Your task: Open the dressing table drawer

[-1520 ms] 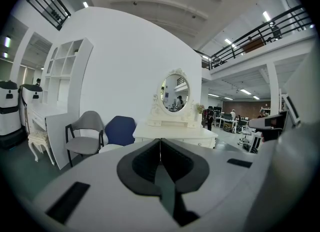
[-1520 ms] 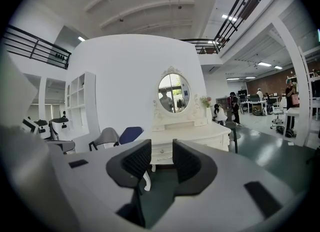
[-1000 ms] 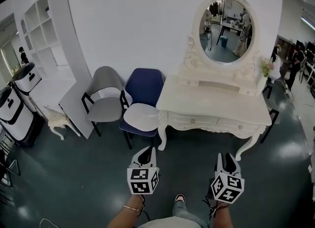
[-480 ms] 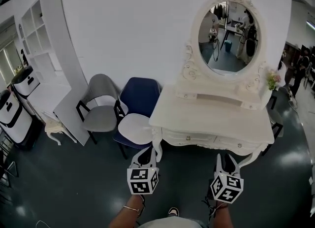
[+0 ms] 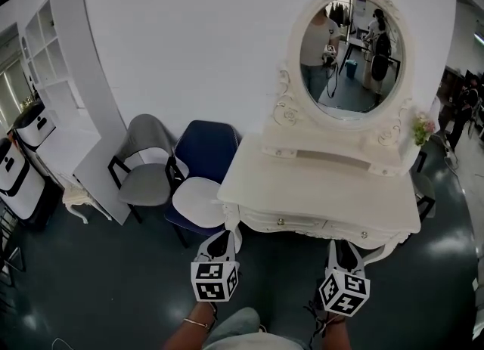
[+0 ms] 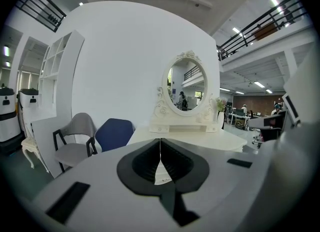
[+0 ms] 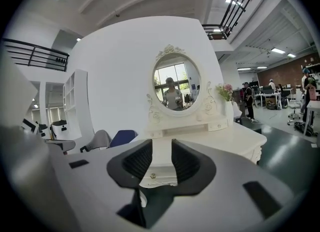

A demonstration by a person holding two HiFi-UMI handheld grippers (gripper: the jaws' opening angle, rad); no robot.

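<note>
The white dressing table (image 5: 318,186) with an oval mirror (image 5: 350,48) stands against the wall. Two drawers sit side by side under its top, the left drawer (image 5: 291,222) and the right drawer (image 5: 370,234), each with a small knob, both closed. My left gripper (image 5: 221,240) is shut and empty, just short of the table's left front corner. My right gripper (image 5: 342,249) is open and empty, just below the front edge between the two knobs. In the right gripper view a drawer knob (image 7: 153,176) shows between the spread jaws of the right gripper (image 7: 162,148). In the left gripper view the left gripper (image 6: 160,143) has its tips touching.
A blue chair (image 5: 203,161) with a white seat and a grey chair (image 5: 147,161) stand left of the table. A white shelf unit (image 5: 64,91) leans on the wall further left. A small flower vase (image 5: 422,131) stands on the table's right end. People are at the far right.
Both grippers have moved forward toward the dressing table, which now looks larger and closer in the head view. The chairs have slid leftward in the picture. Neither gripper's jaws have visibly changed.
</note>
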